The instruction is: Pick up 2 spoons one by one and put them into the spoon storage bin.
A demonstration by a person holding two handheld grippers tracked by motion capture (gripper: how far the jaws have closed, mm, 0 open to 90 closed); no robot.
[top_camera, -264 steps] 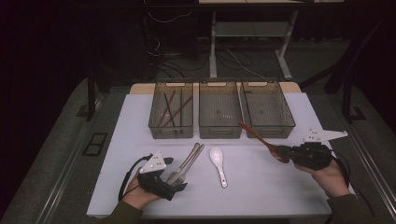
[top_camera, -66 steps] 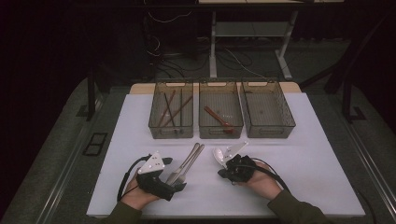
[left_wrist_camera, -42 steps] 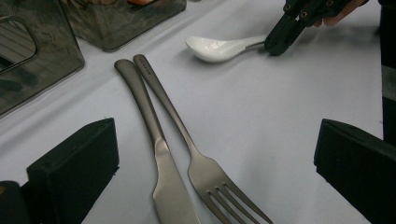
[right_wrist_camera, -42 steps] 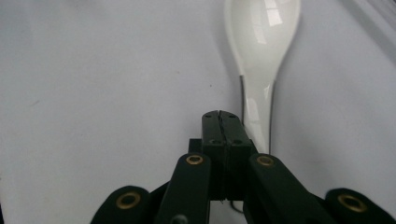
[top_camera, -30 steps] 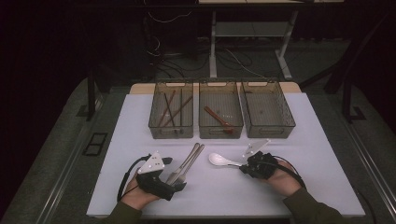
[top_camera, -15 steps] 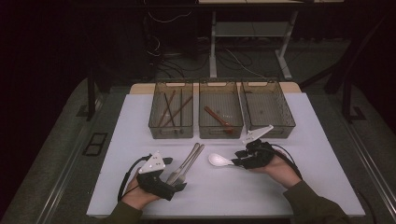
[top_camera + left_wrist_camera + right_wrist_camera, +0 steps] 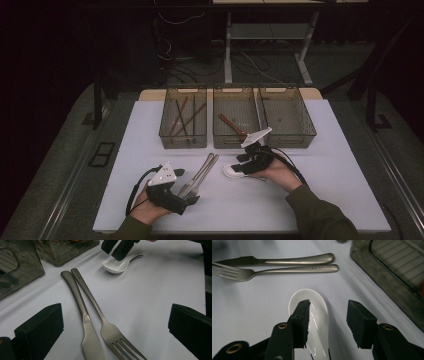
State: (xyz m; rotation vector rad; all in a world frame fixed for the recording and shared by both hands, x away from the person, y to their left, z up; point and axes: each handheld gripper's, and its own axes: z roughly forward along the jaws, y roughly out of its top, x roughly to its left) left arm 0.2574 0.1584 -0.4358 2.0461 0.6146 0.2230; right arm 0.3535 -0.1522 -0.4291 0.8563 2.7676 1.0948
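One glossy white ceramic soup spoon [image 7: 312, 315] is lying mid-table just right of the grey metal knife [image 7: 82, 322] and fork [image 7: 102, 320], the right gripper [image 7: 328, 315] straddling its handle with jaws apart, seemingly to grasp it, while the left gripper [image 7: 112, 327] is idling wide open near the cutlery.

A lab or test room, not a home: a white surface [image 7: 350, 165] set under dark surroundings, three matching smoked bins [image 7: 237, 117] lined up, loose cables [image 7: 200, 60] and a bare metal desk frame [image 7: 267, 37] on grey carpet behind
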